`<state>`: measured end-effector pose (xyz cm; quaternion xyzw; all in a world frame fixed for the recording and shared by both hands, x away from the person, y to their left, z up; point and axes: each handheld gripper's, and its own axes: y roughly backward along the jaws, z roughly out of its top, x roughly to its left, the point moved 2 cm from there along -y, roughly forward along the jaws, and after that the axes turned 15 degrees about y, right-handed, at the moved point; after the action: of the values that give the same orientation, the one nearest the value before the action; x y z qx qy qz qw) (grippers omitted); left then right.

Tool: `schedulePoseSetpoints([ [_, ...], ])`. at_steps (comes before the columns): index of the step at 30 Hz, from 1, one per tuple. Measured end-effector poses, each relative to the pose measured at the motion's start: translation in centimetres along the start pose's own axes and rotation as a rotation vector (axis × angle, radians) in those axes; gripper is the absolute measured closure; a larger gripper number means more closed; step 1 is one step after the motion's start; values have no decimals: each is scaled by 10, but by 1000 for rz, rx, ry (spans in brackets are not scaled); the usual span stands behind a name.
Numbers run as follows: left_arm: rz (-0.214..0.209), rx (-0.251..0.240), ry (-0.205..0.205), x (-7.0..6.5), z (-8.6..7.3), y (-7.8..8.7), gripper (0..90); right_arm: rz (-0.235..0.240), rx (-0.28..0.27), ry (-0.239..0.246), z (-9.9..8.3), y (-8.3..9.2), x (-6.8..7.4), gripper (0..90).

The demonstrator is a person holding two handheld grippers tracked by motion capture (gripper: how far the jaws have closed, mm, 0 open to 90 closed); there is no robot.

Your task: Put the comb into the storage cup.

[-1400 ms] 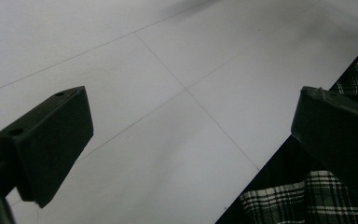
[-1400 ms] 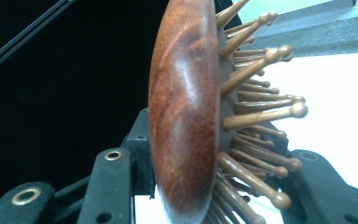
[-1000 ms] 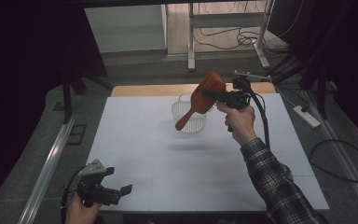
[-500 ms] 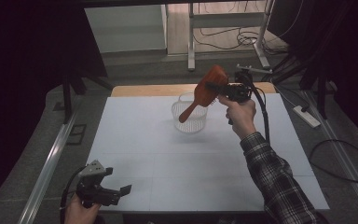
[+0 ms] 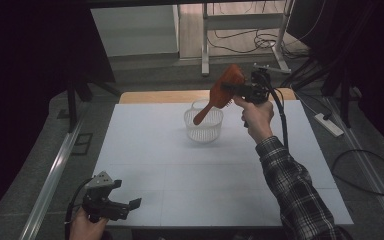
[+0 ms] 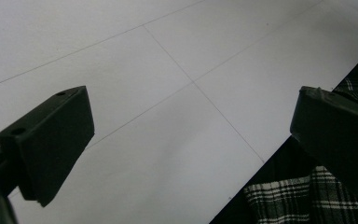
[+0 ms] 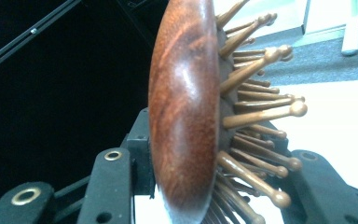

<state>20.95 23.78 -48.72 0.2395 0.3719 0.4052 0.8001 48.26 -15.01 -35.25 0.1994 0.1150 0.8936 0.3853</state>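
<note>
High view shows the right gripper raised above the far edge of the worktop, clamped on the head of a wooden hairbrush. The brush hangs tilted: its paddle head sits uppermost at the jaws, and its handle slopes down and to the left, with the tip over the open mouth of the white basket. The basket stands on the worktop near the middle of the far edge. Whether the handle tip touches the basket rim cannot be settled at this distance; it appears just clear of it.

Right gripper view confirms the grip. The polished back of the hairbrush faces one jaw and the round-tipped wooden bristles face the other, with both jaws closed on the head.

The left gripper rests at the near left corner of the worktop, well apart from the basket. Left gripper view shows its jaws standing wide apart above the bare white surface, with nothing between them.

Step in hand, as a judgement: the hairbrush is in transit in the air at the basket, carried by the right gripper alone, and is not resting on any surface.

Next move calls for:
1. A steady hold, since the bristle side gives an uneven seat against the jaw.
2. Clearance between the handle and the basket rim, as the light basket could tip or slide if caught.
3. No action from the left gripper unless the basket needs steadying.
</note>
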Motion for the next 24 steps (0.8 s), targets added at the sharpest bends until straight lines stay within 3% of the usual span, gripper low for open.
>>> schedulePoseSetpoints([
  [14, 1, 10, -1, 0, 0, -1, 6, -48, 26, 24, -6, -16, -5, 530],
  [24, 4, 13, -5, 0, 0, -1, 7, -51, 49, 35, -22, -29, -3, 530],
])
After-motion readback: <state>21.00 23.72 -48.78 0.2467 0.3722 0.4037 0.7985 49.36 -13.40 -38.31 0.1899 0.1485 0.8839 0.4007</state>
